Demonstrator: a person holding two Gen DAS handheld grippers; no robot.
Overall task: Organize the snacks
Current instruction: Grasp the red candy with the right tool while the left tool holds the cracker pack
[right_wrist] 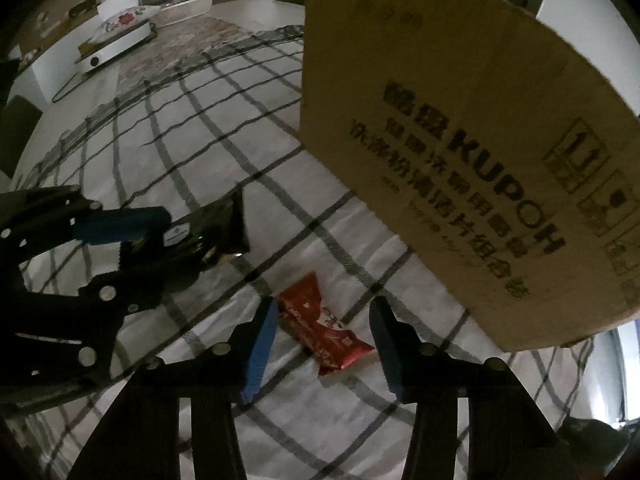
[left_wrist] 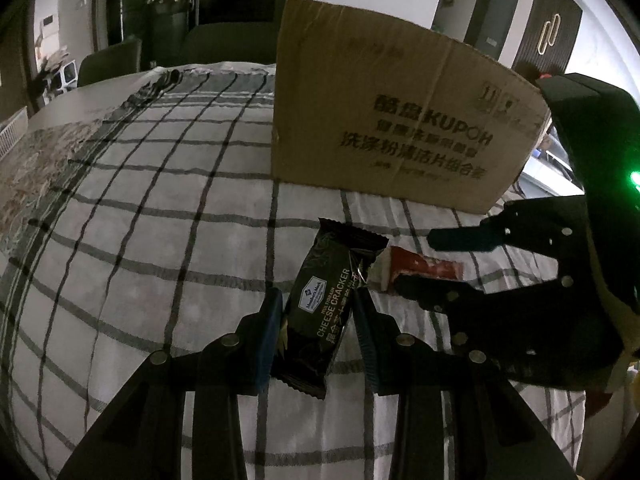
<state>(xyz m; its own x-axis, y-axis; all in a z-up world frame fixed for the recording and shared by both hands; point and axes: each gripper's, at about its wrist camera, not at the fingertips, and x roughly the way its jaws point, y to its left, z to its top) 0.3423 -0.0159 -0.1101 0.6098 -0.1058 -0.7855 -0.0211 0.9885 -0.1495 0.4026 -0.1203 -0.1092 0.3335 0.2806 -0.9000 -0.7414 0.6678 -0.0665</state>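
Note:
A black cheese cracker packet [left_wrist: 316, 280] stands upright between the blue pads of my left gripper [left_wrist: 318, 300], which is shut on it just above the checked cloth. In the right wrist view that gripper [right_wrist: 180, 244] comes in from the left with the same packet [right_wrist: 224, 224]. A red snack packet [right_wrist: 320, 324] lies flat on the cloth between the fingers of my right gripper [right_wrist: 325, 306]. The pads stand a little off it on both sides. From the left wrist view, the right gripper [left_wrist: 416, 260] straddles the red packet [left_wrist: 424, 266].
A tall cardboard box [left_wrist: 400, 120] printed KUPOH stands on the checked cloth [left_wrist: 160, 240] right behind both packets, and looms close at the right [right_wrist: 460, 140]. A white appliance [right_wrist: 116, 36] and a basket [right_wrist: 188, 8] sit far off.

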